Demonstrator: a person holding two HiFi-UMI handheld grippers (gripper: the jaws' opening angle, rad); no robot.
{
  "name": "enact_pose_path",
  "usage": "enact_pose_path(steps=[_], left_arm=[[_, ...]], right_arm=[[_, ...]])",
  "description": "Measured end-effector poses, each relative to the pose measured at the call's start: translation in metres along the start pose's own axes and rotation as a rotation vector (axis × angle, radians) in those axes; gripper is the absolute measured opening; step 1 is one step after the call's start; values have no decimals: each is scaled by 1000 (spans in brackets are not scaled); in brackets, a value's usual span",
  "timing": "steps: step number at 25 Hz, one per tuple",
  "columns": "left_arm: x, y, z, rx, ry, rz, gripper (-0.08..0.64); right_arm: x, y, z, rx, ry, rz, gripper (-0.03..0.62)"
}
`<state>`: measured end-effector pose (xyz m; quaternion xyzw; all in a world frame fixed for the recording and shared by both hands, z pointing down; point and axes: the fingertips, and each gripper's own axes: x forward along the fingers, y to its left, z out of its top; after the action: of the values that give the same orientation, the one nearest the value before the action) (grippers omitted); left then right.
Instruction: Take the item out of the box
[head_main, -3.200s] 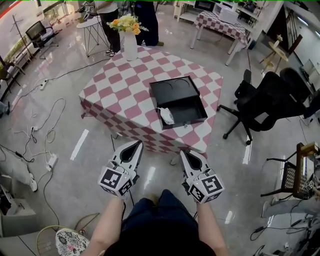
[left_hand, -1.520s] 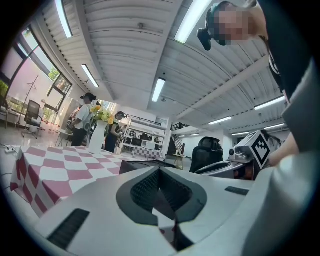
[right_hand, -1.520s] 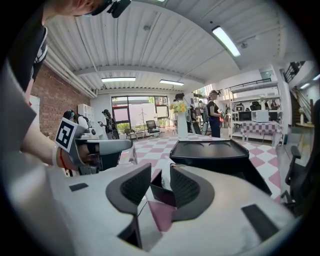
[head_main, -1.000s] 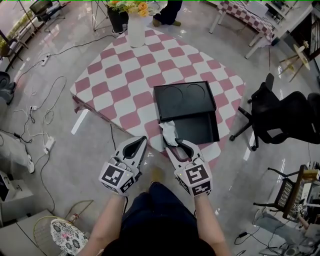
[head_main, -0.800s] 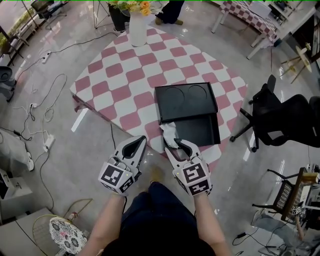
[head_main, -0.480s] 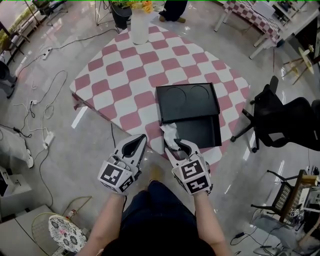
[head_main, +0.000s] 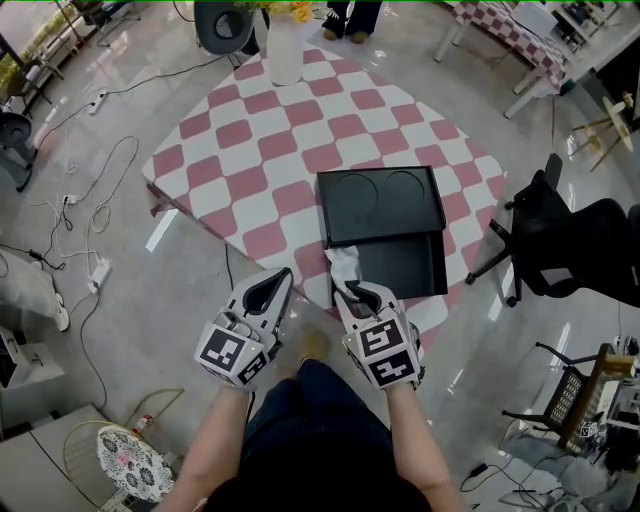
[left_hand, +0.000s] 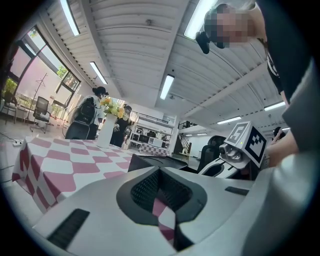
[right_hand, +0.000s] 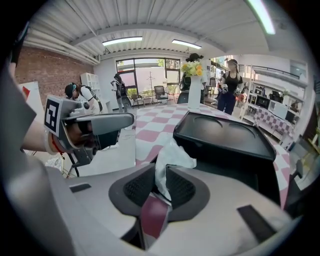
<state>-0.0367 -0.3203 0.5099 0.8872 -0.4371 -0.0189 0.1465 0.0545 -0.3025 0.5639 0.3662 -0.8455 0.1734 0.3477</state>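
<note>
A black box (head_main: 403, 268) stands open near the front edge of a pink-and-white checked table (head_main: 250, 150), its lid (head_main: 380, 205) lying flat behind it. A white crumpled item (head_main: 343, 264) sticks up at the box's near left corner. My right gripper (head_main: 352, 288) is closing on it. In the right gripper view the white item (right_hand: 172, 156) is pinched between the pads of the right gripper (right_hand: 161, 172), with the box (right_hand: 225, 132) just beyond. My left gripper (head_main: 284, 273) hangs shut and holds nothing, off the table's front edge. In the left gripper view its tips (left_hand: 160, 170) meet.
A white vase (head_main: 285, 55) with flowers stands at the table's far corner. A black office chair (head_main: 580, 240) is to the right of the table. Cables (head_main: 90, 230) lie on the floor at left. Another checked table (head_main: 500, 30) and people's legs are at the back.
I have come up to the table. The right gripper has reached the box's near left corner and its jaws have narrowed around the white item. The left gripper has kept its place.
</note>
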Motion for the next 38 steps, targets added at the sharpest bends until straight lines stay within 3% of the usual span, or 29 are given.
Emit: enact_pose_path(steps=[6, 15, 38], left_arm=[[-6, -1, 1, 9, 1, 4, 12], [-14, -9, 6, 24, -9, -13, 12], [-28, -35, 36, 51, -57, -49, 12]], right_arm=[[-7, -4, 8, 41, -89, -14, 54], [-34, -19, 16, 236, -256, -5, 48], [-94, -19, 34, 284, -473, -71, 48]])
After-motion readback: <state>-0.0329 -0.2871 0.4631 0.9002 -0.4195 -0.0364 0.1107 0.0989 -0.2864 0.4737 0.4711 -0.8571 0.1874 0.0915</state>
